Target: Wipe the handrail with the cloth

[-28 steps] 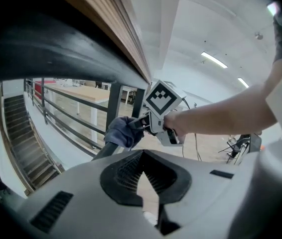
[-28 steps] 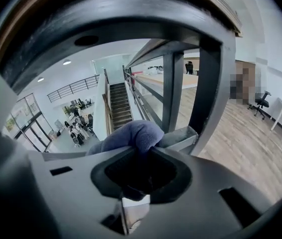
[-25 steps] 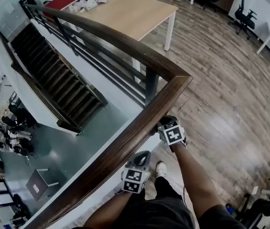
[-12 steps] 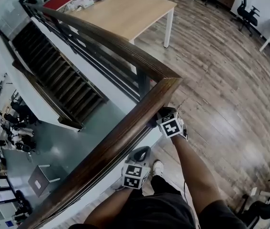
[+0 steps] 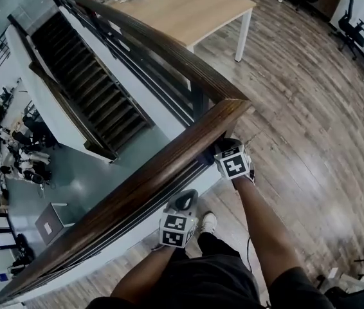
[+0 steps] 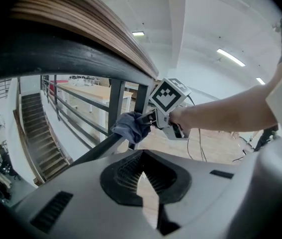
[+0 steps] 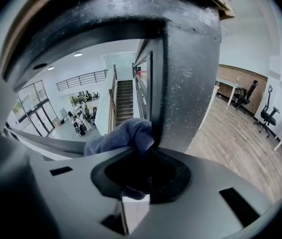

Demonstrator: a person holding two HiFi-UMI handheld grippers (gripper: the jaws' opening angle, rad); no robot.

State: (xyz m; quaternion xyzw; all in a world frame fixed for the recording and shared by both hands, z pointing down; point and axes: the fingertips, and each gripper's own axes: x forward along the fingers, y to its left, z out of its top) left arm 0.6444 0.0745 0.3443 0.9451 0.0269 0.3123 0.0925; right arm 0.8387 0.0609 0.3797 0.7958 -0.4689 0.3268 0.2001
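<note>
The dark wooden handrail (image 5: 163, 169) runs diagonally and turns at a corner (image 5: 233, 105). My right gripper (image 5: 215, 153) is tucked against the rail's near side just below that corner, shut on a blue-grey cloth (image 7: 126, 136). The cloth presses against the black metal post (image 7: 188, 83) under the rail. The left gripper view shows that cloth (image 6: 132, 127) bunched at the right gripper's tip (image 6: 151, 117) beside a baluster. My left gripper (image 5: 186, 202) hangs lower, below the rail, with its jaws (image 6: 148, 183) closed on nothing.
Beyond the rail there is an open drop to a staircase (image 5: 85, 89) and a lower floor with people (image 5: 21, 163). A wooden table (image 5: 188, 8) stands behind the rail's far run. Office chairs (image 5: 349, 24) are at the right. My shoe (image 5: 208, 223) is on the plank floor.
My right gripper has slid the cloth a little along the rail toward the corner. My left gripper stays low below the rail.
</note>
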